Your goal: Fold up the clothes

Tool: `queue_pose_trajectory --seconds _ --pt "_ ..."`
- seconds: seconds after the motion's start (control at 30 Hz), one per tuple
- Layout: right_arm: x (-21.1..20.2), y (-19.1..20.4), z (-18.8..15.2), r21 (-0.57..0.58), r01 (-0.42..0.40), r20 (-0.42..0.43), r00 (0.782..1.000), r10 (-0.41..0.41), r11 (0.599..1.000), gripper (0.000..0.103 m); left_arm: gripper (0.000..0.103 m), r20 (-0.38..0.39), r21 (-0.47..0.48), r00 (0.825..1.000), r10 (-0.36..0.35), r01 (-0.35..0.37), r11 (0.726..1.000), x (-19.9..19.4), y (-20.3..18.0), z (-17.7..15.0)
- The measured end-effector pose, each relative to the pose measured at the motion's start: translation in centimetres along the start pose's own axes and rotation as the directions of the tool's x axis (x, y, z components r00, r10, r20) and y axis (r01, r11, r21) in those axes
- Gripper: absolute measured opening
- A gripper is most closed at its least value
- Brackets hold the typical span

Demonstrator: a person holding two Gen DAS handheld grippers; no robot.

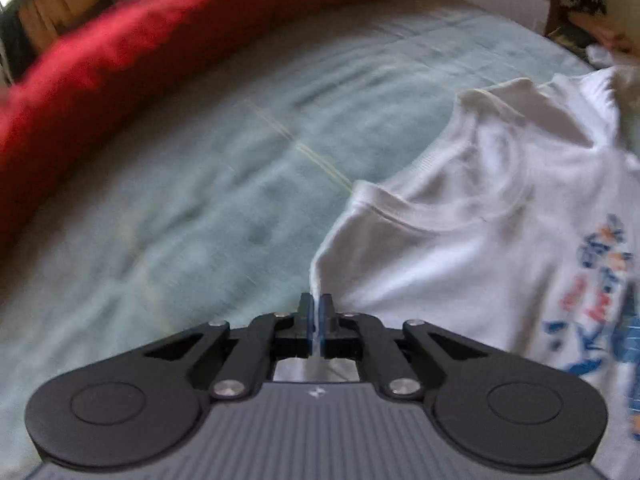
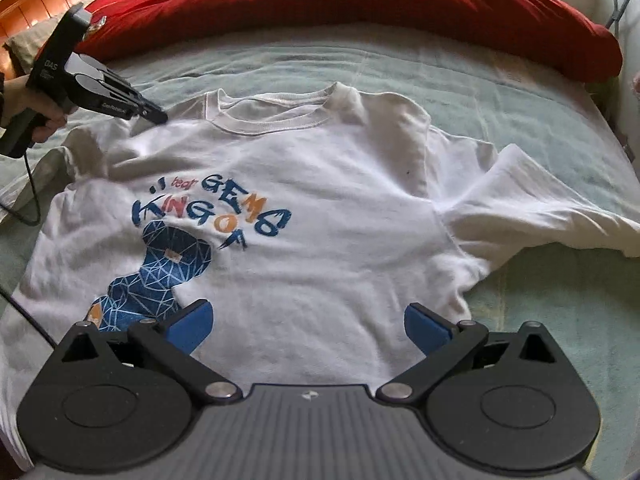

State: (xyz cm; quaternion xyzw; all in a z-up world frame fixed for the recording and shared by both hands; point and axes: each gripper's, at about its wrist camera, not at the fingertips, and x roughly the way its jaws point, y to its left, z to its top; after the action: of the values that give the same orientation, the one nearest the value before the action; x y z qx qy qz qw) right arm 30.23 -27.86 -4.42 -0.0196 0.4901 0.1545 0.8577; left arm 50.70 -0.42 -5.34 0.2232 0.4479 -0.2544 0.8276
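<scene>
A white t-shirt (image 2: 320,208) w/ a blue and orange print on the chest is laid face up on a bed covered w/ a pale green sheet (image 2: 520,92). The neckline is turned toward the far side, where a red blanket (image 2: 360,4) is bunched along the edge of the bed. One sleeve is spread out to the right in the right wrist view, a bit rumpled.

The left claw (image 1: 316,312) is seen pressed together, and a thin fold of the shirt's shoulder fabric is pinched between its pads, just beside the collar (image 1: 448,208). That view is pretty blurred, so not much else can be made out there. From the right wrist view the same claw (image 2: 158,116) is seen at the shirt's shoulder, gripped by a hand (image 2: 28,108) at the left edge, w/ a black cable (image 2: 34,192) trailing down from the handle.

The right claw (image 2: 308,328) is spread wide, blue pads well apart, held over the lower part of the shirt. Nothing is gripped by it; whether the fabric is touched can't be told.
</scene>
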Motion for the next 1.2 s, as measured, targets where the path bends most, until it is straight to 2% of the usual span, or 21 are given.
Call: queue_pose_trajectory --seconds 0.03,0.1,0.17,0.2,0.23,0.27,0.3,0.33,0.37,0.43,0.47,0.53,0.63,0.73,0.8,0.9,1.0,1.1,1.2 --pt "0.1 -0.1 0.1 0.009 -0.003 -0.003 1.0 0.003 1.0 0.103 0.002 0.008 -0.033 1.0 0.008 -0.008 0.999 0.1 0.6 0.3" --pt "0.3 -0.4 0.2 0.039 -0.012 -0.009 1.0 0.013 0.999 0.103 0.006 0.012 -0.06 0.997 0.076 -0.076 0.995 0.1 0.8 0.8" --pt "0.2 -0.5 0.4 0.059 -0.017 -0.006 1.0 0.018 0.998 0.103 0.006 0.044 -0.128 0.996 0.081 -0.075 0.989 -1.7 0.5 0.8" --pt "0.0 -0.4 0.6 0.066 -0.022 -0.001 1.0 0.022 0.998 0.103 0.009 0.061 -0.164 0.995 0.081 -0.07 0.984 -2.7 0.3 0.7" --pt "-0.2 -0.4 0.8 0.068 -0.032 0.006 0.999 0.031 0.997 0.103 0.02 0.084 -0.184 0.996 0.041 -0.025 0.983 -3.5 -0.3 0.5" --pt "-0.4 -0.3 1.2 0.063 -0.05 0.02 0.999 0.049 0.997 0.103 0.027 0.109 -0.198 0.994 -0.008 0.03 0.98 -4.4 -0.9 0.3" --pt "-0.5 -0.2 1.5 0.056 -0.065 0.033 0.997 0.063 0.996 0.103 0.035 0.101 -0.206 0.991 -0.085 0.104 0.973 -4.5 -1.9 -0.2" --pt "-0.3 -0.1 2.0 0.048 -0.081 0.042 0.996 0.079 0.996 0.103 0.036 0.086 -0.215 0.982 -0.168 0.183 0.959 -4.4 -3.0 -0.7" --pt "0.1 -0.1 2.6 0.036 -0.1 0.053 0.994 0.098 0.994 0.103 0.038 0.071 -0.225 0.966 -0.25 0.26 0.939 -4.4 -4.2 -1.3" --pt "1.5 0.0 3.9 0.007 -0.136 0.067 0.989 0.135 0.991 0.103 0.04 0.036 -0.238 0.947 -0.32 0.319 0.917 -3.0 -6.0 -2.5" --pt "2.5 -0.1 4.4 -0.013 -0.156 0.066 0.986 0.156 0.988 0.103 0.039 0.026 -0.236 0.95 -0.312 0.309 0.921 -2.2 -6.7 -3.0" --pt "4.6 -0.1 5.1 -0.075 -0.158 0.046 0.986 0.161 0.985 0.103 0.04 0.067 -0.227 0.957 -0.284 0.291 0.929 -1.5 -6.6 -3.1" --pt "7.2 -0.4 5.9 -0.182 -0.109 0.044 0.992 0.119 0.977 0.103 0.04 0.105 -0.219 0.973 -0.207 0.225 0.949 -0.2 -5.4 -1.7" --pt "8.9 -1.7 8.0 -0.2 -0.089 0.087 0.99 0.108 0.976 0.103 0.039 0.093 -0.264 0.99 -0.108 0.129 0.956 1.8 -3.0 0.4" --pt "9.7 -2.6 10.0 -0.157 -0.077 0.078 0.993 0.09 0.985 0.103 0.034 0.088 -0.291 0.994 -0.072 0.095 0.952 1.5 -2.1 1.7" --pt "9.0 -3.1 12.0 -0.148 -0.077 0.089 0.992 0.091 0.986 0.103 0.035 0.168 -0.194 0.981 -0.097 0.13 0.972 -0.5 -2.5 2.9" --pt "7.7 -2.9 11.8 -0.162 -0.087 0.103 0.989 0.105 0.983 0.103 0.035 0.18 -0.062 0.973 -0.143 0.156 0.986 -0.5 -3.7 4.8" --pt "7.4 -2.7 10.7 -0.145 -0.098 0.09 0.99 0.112 0.985 0.103 0.035 0.147 0.052 0.973 -0.178 0.172 0.984 1.4 -5.2 6.6" --pt "7.5 -2.9 9.9 -0.118 -0.113 0.074 0.99 0.122 0.987 0.103 0.036 0.053 0.171 0.979 -0.198 0.187 0.967 3.7 -6.5 7.1"
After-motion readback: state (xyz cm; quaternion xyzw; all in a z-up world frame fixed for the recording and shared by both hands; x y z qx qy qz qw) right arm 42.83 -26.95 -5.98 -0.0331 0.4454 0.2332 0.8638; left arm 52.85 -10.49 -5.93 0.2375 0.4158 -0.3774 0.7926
